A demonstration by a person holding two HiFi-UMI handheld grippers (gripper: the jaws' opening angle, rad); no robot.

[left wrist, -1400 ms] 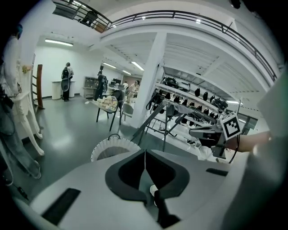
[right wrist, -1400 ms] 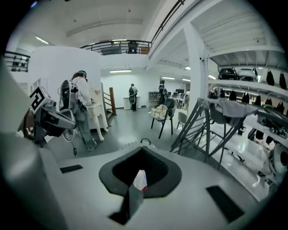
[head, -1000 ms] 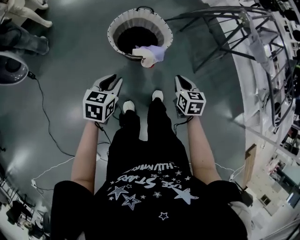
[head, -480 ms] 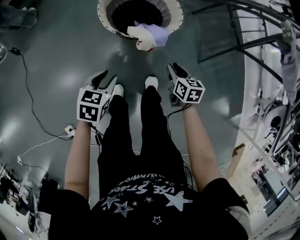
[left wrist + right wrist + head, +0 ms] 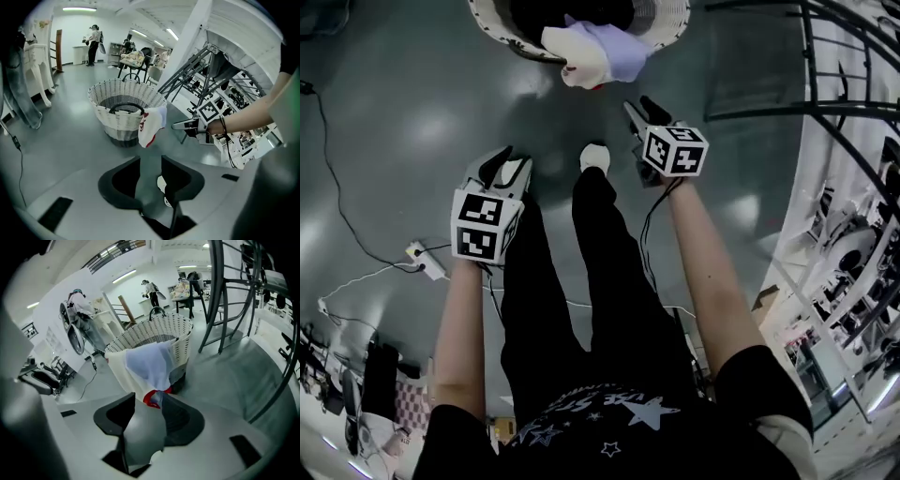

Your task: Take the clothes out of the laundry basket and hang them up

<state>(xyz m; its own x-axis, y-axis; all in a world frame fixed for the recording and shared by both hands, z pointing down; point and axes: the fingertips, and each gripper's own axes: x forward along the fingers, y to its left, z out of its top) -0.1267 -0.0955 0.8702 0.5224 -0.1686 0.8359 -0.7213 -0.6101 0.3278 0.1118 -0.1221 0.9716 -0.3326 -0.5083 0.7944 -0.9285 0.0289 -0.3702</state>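
Where it drapes over the near rim, the soft garment of white and pale lilac cloth with a red-edged hem (image 5: pixel 598 54) hangs limp and creased, part inside and part down the outer wall of its container.

Container: round laundry basket of white woven wicker (image 5: pixel 664 17) with a dark interior and a dark loop handle. It flares towards the top and stands on the floor.

Right gripper (image 5: pixel 639 108): a grey moulded shell with a marker cube. It is near the hanging hem, apart from it and pointing at it. Its dark ribbed fingers (image 5: pixel 180 419) have just been opening and stand spread. They pinch nothing, and the red hem shows beyond the gap.

Left gripper (image 5: pixel 508 167): same make, further from the basket and to the person's left. Its fingers (image 5: pixel 117 183) have also just been opening and stand apart with nothing between the pads. Floor and a shoe show through the gap.

Surroundings: smooth, glossy grey floor (image 5: pixel 412 122); black trousers (image 5: pixel 609 281) and a white shoe toe (image 5: pixel 595 155) between the two grippers; a thin white cable with a power strip (image 5: pixel 422 261) at the left; a black tubular metal rack (image 5: pixel 825 103) at the right.
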